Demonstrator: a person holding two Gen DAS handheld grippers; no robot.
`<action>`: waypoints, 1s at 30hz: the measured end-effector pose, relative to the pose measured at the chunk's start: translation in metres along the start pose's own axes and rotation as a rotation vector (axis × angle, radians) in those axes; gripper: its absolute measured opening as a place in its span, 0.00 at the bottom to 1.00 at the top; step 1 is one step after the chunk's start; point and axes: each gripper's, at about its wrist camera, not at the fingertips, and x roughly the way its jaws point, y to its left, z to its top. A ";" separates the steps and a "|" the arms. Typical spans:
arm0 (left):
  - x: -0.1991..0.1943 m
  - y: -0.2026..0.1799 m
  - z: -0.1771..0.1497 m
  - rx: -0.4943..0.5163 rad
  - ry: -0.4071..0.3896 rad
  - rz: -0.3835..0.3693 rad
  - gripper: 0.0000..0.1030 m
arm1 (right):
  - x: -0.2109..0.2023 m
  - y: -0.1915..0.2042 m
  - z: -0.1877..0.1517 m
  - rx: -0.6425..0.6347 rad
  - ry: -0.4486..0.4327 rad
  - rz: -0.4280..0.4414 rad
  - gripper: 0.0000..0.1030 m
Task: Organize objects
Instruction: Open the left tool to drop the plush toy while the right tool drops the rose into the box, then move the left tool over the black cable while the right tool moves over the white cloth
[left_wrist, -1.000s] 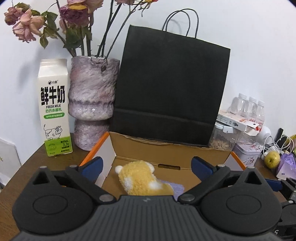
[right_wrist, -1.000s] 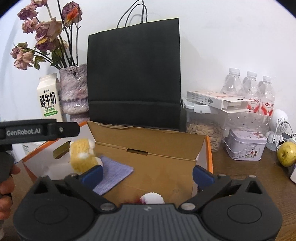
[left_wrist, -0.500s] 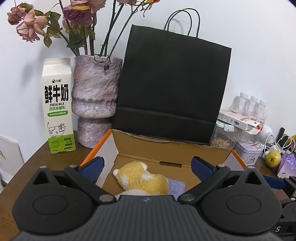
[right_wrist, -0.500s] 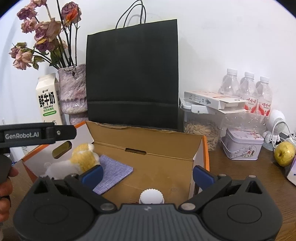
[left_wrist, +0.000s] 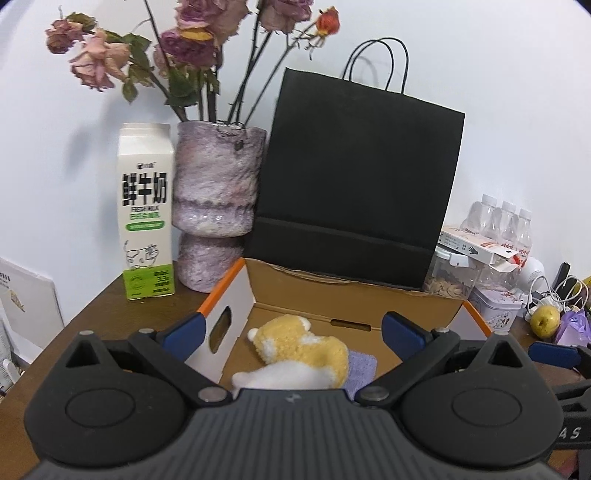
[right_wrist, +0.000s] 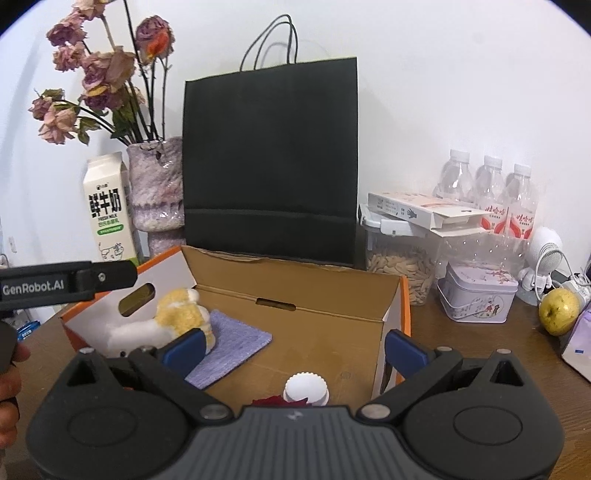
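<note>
Crowding behind the cardboard box (left_wrist: 347, 295): black bag (left_wrist: 354, 177), vase (left_wrist: 216, 206); both grippers wide, empty.

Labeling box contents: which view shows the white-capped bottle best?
Right wrist view. The white-capped bottle sits in the cardboard box, cap visible between the open right gripper fingers, though the body is mostly hidden. The left wrist view doesn't show it, only the plush toy.

Yellow-white plush toy (left_wrist: 295, 350) lying in open cardboard box (left_wrist: 354, 299).
</note>
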 end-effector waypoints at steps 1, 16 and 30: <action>-0.003 0.001 -0.001 -0.002 -0.001 0.000 1.00 | -0.003 0.001 0.000 -0.003 -0.002 0.003 1.00; -0.059 0.017 -0.025 -0.007 -0.001 -0.007 1.00 | -0.060 0.008 -0.008 -0.030 -0.054 0.031 1.00; -0.115 0.014 -0.024 -0.019 -0.045 -0.019 1.00 | -0.112 0.017 -0.023 -0.049 -0.097 0.055 1.00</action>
